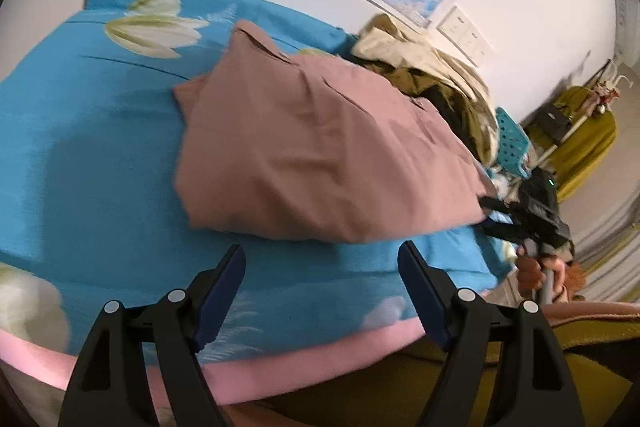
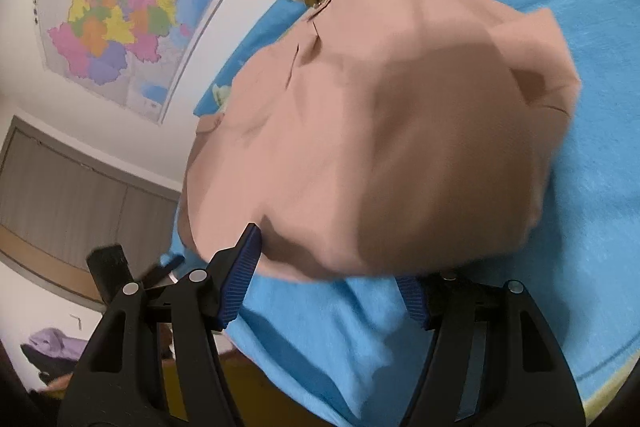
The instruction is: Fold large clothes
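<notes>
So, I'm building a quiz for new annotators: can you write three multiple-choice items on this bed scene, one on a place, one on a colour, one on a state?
1. Where does the pink garment lie?
A. on the blue bedspread
B. on the floor
C. over a chair

2. What colour are the flowers printed on the bedspread?
A. red
B. white
C. purple

3. How does the left gripper stand?
A. shut on the garment
B. shut on nothing
C. open, nothing between its fingers

Answers:
1 A, blue cloth shows all around the garment.
2 B, pale white petals near the headboard.
3 C, the fingers stand wide apart, short of the garment's edge.
</notes>
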`<state>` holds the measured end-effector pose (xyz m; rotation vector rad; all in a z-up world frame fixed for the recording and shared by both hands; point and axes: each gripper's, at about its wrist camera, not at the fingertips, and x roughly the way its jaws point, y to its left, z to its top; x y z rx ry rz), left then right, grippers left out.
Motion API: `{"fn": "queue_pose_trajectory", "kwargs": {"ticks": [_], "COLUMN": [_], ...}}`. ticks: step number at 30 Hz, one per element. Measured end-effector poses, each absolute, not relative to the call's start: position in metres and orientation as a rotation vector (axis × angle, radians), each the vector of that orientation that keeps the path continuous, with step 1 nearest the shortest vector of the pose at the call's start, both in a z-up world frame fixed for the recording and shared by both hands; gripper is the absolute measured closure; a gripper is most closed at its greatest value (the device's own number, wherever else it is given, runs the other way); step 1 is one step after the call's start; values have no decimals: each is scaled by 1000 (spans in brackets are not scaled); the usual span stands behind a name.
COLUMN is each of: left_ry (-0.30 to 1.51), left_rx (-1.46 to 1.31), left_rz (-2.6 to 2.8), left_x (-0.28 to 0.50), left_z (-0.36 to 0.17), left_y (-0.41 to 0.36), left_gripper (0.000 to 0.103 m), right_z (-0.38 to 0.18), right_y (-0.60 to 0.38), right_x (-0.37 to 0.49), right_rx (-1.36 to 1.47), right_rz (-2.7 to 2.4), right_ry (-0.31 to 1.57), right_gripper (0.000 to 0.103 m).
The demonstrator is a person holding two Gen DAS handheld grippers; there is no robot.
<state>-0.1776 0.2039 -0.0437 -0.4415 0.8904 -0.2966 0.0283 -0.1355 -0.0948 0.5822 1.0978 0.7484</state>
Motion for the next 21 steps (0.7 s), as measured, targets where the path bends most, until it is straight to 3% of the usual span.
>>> {"fn": "queue_pose_trajectory", "kwargs": {"ticks": [8,15,21], "left_ry": [993,973,928], "left_rx": [-468,-608,-732], "left_rz": [-372,-380,-366], "left_x": [-154,-134,-113], "left_z": [-67,-73,-76], "left_y": [171,171,177], "left_gripper": [28,8,7], "right_z": [-94,-94,-96], "right_y": [-133,-128,-128], "right_x": [27,27,29], "right_rx": [600,595,612], "right_rz": [733,731,726], "right_ry": [1087,1080,1071], "right_gripper": [39,35,35]}}
